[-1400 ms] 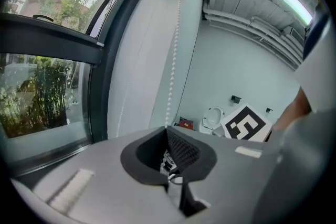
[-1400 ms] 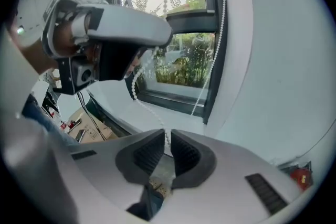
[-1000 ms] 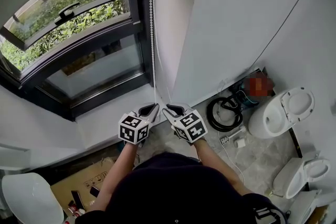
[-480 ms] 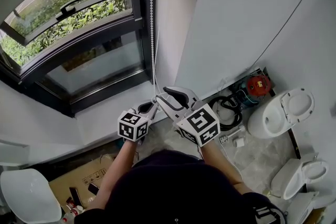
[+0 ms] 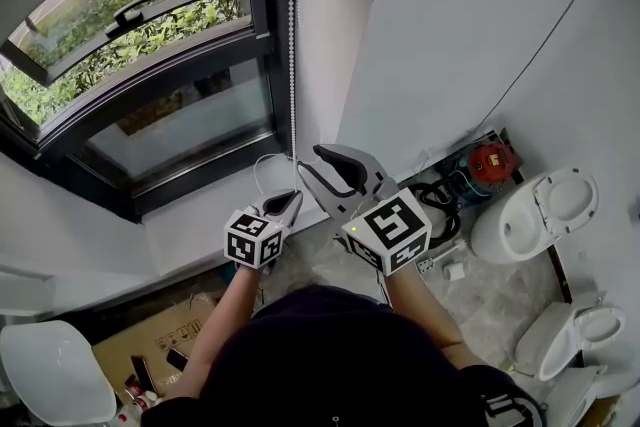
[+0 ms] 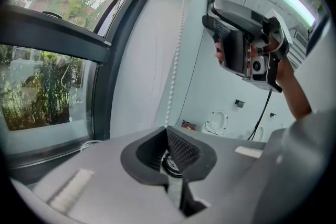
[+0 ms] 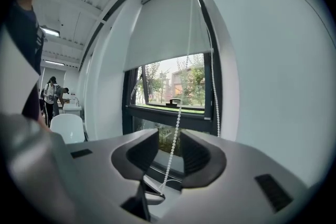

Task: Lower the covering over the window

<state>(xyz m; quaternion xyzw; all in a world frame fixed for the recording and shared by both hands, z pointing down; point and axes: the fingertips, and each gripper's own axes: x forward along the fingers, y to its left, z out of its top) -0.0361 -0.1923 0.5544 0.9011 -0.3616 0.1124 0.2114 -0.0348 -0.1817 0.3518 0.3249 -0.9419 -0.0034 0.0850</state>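
A white bead chain [image 5: 292, 65] hangs down the window's right edge beside the dark window frame [image 5: 255, 45]. My left gripper [image 5: 292, 198] is shut on the chain's lower end, which rises from its closed jaws [image 6: 176, 60]. My right gripper [image 5: 312, 162] is higher up and just right of the chain. Its jaws stand open with the chain [image 7: 177, 118] running loose between them, touching neither pad. The white roller blind [image 7: 168, 29] covers the upper part of the window. The right gripper [image 6: 241, 42] also shows in the left gripper view.
A white sill [image 5: 200, 225] runs under the window. On the floor at the right lie a coiled black hose [image 5: 430, 215], a red object [image 5: 488, 160] and two white toilets [image 5: 535, 210], [image 5: 575, 335]. A white chair [image 5: 55, 380] and a cardboard box [image 5: 160, 345] sit at lower left.
The right gripper has opened and risen from beside the left gripper to a higher spot on the chain. The left gripper has stayed shut and nearly still.
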